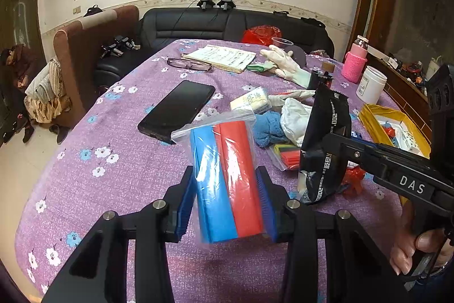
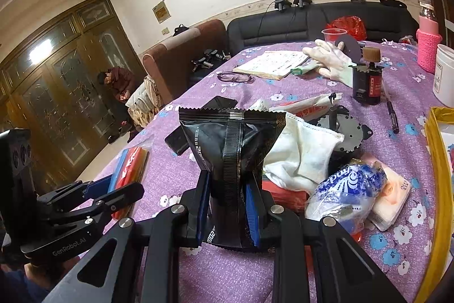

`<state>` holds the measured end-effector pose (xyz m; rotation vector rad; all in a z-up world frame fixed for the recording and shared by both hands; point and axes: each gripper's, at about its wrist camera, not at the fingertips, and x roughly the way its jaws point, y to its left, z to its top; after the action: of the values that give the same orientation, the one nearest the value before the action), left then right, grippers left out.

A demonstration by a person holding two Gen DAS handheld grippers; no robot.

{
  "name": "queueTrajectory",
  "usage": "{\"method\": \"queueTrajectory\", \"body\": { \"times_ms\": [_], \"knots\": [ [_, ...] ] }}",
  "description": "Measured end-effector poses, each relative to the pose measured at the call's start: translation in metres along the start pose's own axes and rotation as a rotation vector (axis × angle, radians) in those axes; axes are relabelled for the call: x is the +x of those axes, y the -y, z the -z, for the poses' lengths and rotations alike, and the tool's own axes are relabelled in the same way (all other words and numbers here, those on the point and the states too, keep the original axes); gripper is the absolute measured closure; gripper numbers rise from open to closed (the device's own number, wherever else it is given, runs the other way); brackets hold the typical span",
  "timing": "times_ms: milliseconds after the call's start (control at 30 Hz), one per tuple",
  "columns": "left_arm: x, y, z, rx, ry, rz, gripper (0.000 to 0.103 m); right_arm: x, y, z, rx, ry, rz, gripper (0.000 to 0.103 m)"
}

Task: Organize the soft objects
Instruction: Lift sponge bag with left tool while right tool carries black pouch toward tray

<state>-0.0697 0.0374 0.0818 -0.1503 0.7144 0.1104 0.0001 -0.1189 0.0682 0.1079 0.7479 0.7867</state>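
Observation:
A clear zip bag [image 1: 227, 169] with a blue roll and a red roll inside stands upright between my left gripper's blue pads; my left gripper [image 1: 227, 203] is shut on it above the purple floral tablecloth [image 1: 113, 189]. In the right wrist view the same bag [image 2: 130, 161] and left gripper [image 2: 124, 183] show at the left. My right gripper [image 2: 228, 203] is shut on a black foil packet [image 2: 229, 138], held upright. That packet [image 1: 323, 115] and the right gripper [image 1: 329, 141] hang just right of the bag. A white cloth [image 2: 300, 149] and a blue towel [image 1: 266, 129] lie behind.
On the table are a black phone [image 1: 177, 111], glasses [image 1: 188, 64], a notebook [image 1: 221, 57], white gloves [image 1: 283, 61], a dark ink bottle [image 2: 369, 78], a pen [image 2: 393, 115], a blue-white tissue pack [image 2: 349, 189] and a yellow box [image 1: 397, 127]. A pink bottle [image 1: 354, 61] and white jar [image 1: 371, 84] stand far right.

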Motion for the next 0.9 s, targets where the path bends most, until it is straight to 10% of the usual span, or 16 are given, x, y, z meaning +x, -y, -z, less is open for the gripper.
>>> {"method": "queueTrajectory", "body": {
  "times_ms": [433,900],
  "knots": [
    [-0.002,0.044,-0.006,0.068,0.004,0.095,0.062,-0.059,0.016,0.008,0.063,0.081,0.061,0.077],
    [0.000,0.186,-0.011,0.269,-0.028,0.283,0.062,-0.192,0.112,0.040,0.252,0.269,0.250,0.077]
  ]
}}
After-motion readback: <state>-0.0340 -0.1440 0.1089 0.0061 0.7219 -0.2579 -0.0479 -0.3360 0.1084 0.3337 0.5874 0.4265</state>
